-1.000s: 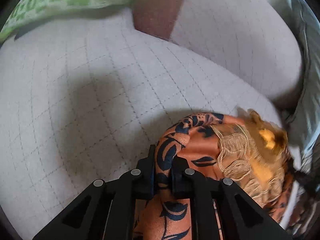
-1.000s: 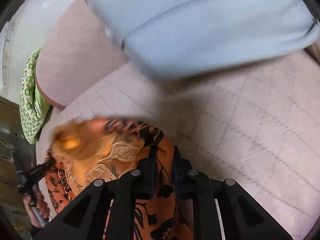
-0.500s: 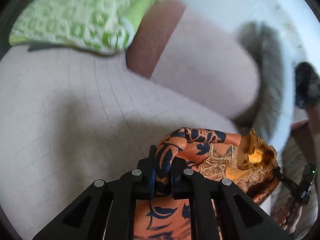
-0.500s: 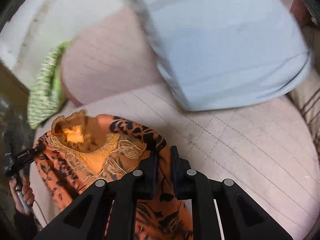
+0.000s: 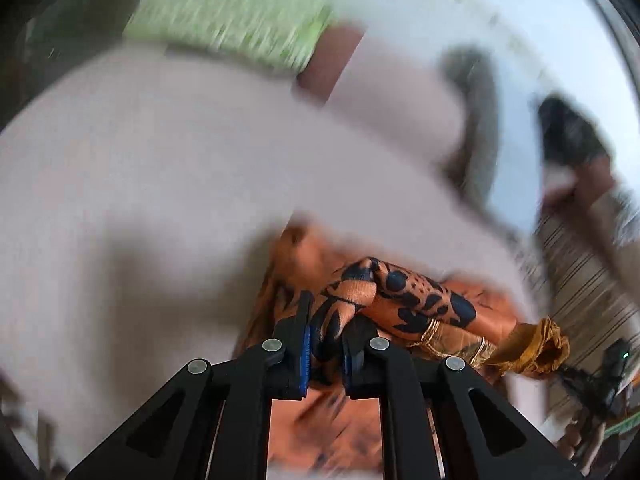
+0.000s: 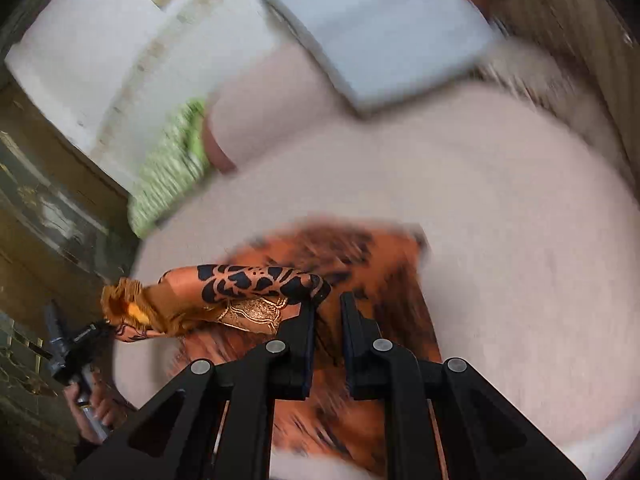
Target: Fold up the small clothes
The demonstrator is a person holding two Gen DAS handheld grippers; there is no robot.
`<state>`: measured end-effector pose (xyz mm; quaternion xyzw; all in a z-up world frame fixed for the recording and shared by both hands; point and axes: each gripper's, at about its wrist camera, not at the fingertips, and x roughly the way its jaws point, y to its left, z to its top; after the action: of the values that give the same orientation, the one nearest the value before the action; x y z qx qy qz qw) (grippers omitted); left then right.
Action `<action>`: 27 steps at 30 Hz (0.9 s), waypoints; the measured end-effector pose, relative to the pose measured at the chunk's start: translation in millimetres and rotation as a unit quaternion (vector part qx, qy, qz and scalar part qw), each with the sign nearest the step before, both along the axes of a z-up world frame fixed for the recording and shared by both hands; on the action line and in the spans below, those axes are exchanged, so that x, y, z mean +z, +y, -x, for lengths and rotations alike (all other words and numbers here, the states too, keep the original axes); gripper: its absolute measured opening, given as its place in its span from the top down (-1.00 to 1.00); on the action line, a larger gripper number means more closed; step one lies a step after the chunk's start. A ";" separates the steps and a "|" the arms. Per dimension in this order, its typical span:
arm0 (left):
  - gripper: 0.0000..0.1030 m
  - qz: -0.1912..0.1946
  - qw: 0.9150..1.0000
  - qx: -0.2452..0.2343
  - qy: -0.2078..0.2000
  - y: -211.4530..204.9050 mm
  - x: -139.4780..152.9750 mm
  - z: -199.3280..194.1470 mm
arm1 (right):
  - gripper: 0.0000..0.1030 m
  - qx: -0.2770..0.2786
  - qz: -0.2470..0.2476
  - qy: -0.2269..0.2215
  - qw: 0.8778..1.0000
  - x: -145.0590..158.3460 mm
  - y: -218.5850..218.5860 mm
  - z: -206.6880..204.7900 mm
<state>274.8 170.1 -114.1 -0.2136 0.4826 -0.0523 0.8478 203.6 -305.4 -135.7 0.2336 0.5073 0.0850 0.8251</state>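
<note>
The orange garment point(image 5: 416, 304) with its dark leafy print hangs between the two grippers, stretched along its top edge, with the rest trailing down onto the pale bed point(image 5: 160, 200) just below and ahead of both. The left gripper point(image 5: 326, 344) is closed on a bunched fold of the cloth at one end of that edge. The right gripper point(image 6: 328, 320) has its jaws drawn nearly together on a thin layer of the same cloth at the other end; the fabric there is blurred, but it appears pinched rather than loose.

The cloth looks light, thin and quite limp, with a smooth sheen, so it will likely sag wherever it is unsupported and may slip from a shallow pinch. The gold embroidered neckline point(image 6: 256, 312) looks stiffer and lumpier than the rest. The best hold seems to be right at the shoulder corners, taking in the seam, keeping the edge taut between the grippers.
</note>
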 end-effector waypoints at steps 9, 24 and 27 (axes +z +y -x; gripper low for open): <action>0.73 0.032 0.997 0.024 0.063 15.7 -20.1 39.9 | 0.77 -0.010 0.029 0.021 0.999 -12.6 14.1 35.2; 0.18 0.086 0.993 -0.021 0.082 12.1 3.7 104.8 | -0.06 -0.037 -0.094 0.019 0.995 6.9 -0.6 88.5; 0.13 0.141 0.986 -0.029 0.080 10.8 4.8 105.1 | -0.10 -0.035 -0.155 0.036 0.987 -11.5 10.5 88.5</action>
<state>169.7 180.9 -109.3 -0.3209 0.5427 -0.1271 0.7657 115.0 -294.9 -147.2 0.3787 0.5091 0.1252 0.7627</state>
